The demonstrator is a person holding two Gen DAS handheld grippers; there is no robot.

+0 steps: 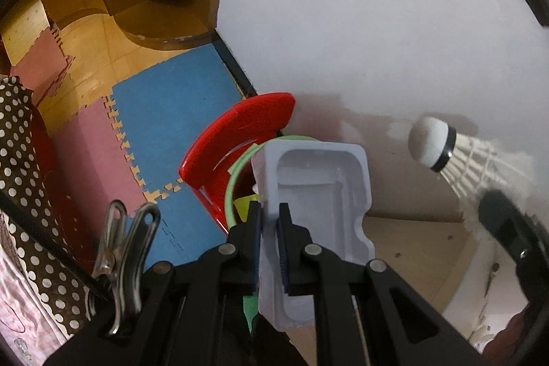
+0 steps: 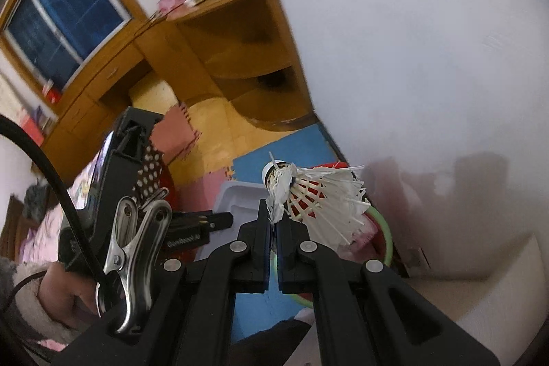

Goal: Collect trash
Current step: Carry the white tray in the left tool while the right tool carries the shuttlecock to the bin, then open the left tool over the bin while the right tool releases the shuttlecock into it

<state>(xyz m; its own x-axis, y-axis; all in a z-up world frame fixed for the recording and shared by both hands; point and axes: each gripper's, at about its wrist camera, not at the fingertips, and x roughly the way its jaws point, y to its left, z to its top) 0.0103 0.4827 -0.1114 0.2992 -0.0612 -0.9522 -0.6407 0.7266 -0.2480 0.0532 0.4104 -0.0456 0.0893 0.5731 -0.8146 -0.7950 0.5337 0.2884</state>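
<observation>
My left gripper (image 1: 269, 211) is shut on one wall of a pale plastic packaging tray (image 1: 319, 187), held just above a green-rimmed bin (image 1: 228, 194) with a raised red lid (image 1: 240, 126). My right gripper (image 2: 274, 215) is shut on the torn feathers of a white shuttlecock (image 2: 319, 194), which hangs over the same bin's green rim (image 2: 386, 235). In the left wrist view the shuttlecock (image 1: 442, 153) shows at the right, cork end toward the wall. In the right wrist view the tray (image 2: 233, 198) and the left gripper's body (image 2: 192, 228) sit just left of my fingers.
The bin stands against a white wall (image 1: 377, 23) on blue foam mat (image 1: 171, 112) beside pink mat (image 1: 92, 143). A wooden corner shelf (image 2: 240, 57) stands beyond. Polka-dot fabric (image 1: 20, 139) lies at left. A hand in a fuzzy sleeve (image 2: 51, 297) holds the left gripper.
</observation>
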